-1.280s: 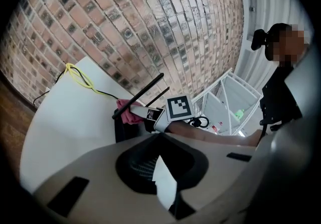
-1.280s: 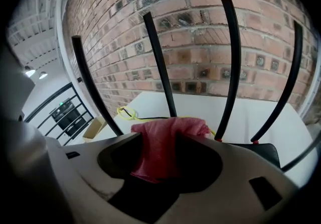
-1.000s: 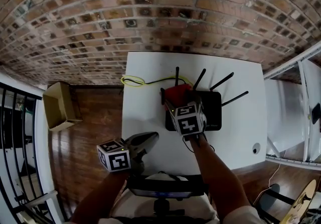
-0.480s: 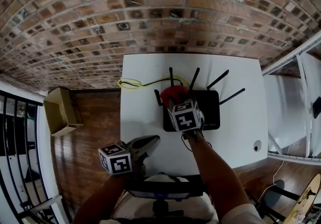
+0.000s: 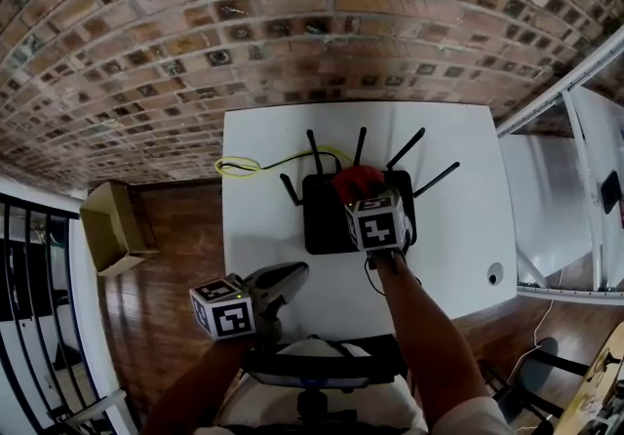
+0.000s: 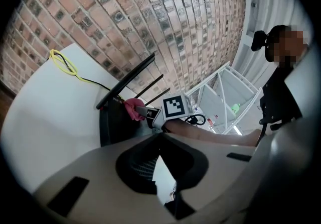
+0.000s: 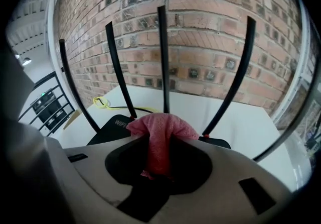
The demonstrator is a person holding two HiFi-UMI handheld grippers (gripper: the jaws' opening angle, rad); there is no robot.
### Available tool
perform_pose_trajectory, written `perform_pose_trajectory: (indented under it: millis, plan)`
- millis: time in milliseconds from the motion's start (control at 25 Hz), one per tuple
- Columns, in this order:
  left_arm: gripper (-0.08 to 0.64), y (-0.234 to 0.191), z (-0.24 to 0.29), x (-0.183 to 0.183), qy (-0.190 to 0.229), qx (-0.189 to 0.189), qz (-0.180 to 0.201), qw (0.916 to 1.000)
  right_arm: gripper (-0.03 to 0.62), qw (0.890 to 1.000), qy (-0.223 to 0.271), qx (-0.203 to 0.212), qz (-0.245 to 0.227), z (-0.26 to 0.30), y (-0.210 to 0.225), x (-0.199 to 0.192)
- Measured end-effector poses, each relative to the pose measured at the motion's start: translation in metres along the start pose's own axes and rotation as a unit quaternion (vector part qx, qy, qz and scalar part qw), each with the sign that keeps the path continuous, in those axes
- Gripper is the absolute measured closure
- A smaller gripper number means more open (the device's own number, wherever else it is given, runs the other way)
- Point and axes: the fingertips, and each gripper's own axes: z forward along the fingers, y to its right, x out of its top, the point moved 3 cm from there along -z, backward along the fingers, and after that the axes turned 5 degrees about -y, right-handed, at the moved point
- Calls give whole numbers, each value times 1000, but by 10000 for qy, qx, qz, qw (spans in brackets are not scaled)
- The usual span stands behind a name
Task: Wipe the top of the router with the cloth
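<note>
Head view looks steeply down on a white table (image 5: 448,228) set against a brick wall (image 5: 292,23), with the black router (image 5: 327,218) lying flat near the table's middle and its four antennas (image 5: 405,148) angled toward the wall. The right gripper (image 7: 161,141) reaches over the right half of the router's top; its jaws have just been closing and now pinch the pink cloth (image 7: 161,127), which runs up between them and bulges out past their tips. The bunched cloth sits over the router's rear part, just in front of the antenna bases, and seems to rest on the black top. The left gripper (image 6: 160,137) hangs at the table's near edge, well apart from the router, its jaws pressed together with nothing between them. A yellow cable (image 5: 239,167) loops on the table beside the router's left rear corner. The only container is an open cardboard box (image 5: 115,226) on the wooden floor (image 5: 185,228) left of the table; what is in it cannot be made out. A small round white object (image 5: 495,274) lies near the table's near right corner.
</note>
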Motion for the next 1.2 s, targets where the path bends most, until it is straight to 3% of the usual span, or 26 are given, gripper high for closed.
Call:
perform_pose_trajectory:
  millis: [520, 800, 960, 1200]
  plan:
    - [551, 11, 16, -5, -174, -76, 82, 9998, 468, 9954, -119, -660, 688, -10, 78, -26]
    - [551, 10, 14, -10, -252, 35, 55, 9997, 482, 9907, 78, -1209, 626, -29, 85, -17]
    - [551, 10, 11, -10, -228, 23, 61, 9997, 485, 9902, 177, -1208, 677, -37, 81, -18]
    - [551, 9, 4, -11, -144, 36, 55, 9999, 485, 9946, 532, -785, 417, -48, 48, 1]
